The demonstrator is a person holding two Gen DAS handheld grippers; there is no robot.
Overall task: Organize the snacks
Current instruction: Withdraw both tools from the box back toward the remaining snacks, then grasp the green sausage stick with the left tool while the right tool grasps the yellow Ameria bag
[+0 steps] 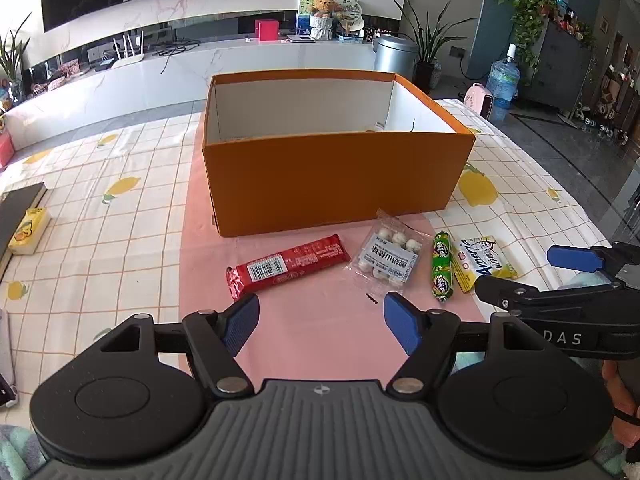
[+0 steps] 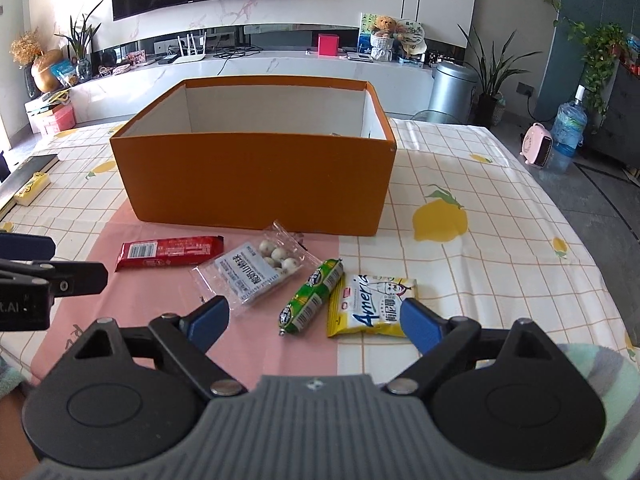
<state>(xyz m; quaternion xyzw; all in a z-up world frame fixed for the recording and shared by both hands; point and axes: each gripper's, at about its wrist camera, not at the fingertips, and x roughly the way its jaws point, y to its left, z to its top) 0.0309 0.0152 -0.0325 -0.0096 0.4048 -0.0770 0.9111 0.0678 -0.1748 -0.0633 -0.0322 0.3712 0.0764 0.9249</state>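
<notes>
An open orange box [image 1: 332,184] [image 2: 256,184] stands on the table beyond a row of snacks. The row holds a red bar [image 1: 286,266] [image 2: 168,253], a clear bag of white balls [image 1: 386,258] [image 2: 256,270], a green sausage [image 1: 442,272] [image 2: 312,298] and a yellow packet [image 1: 484,262] [image 2: 370,306]. My left gripper [image 1: 320,326] is open and empty, just short of the red bar. My right gripper [image 2: 316,320] is open and empty, over the near ends of the sausage and yellow packet. It also shows in the left wrist view [image 1: 560,280].
The table has a lemon-print checked cloth [image 2: 460,184] with a pink mat [image 1: 320,320] under the snacks. A yellow pack [image 1: 30,230] and a dark book [image 1: 16,216] lie at the left. The table's right edge [image 2: 580,240] drops to the floor.
</notes>
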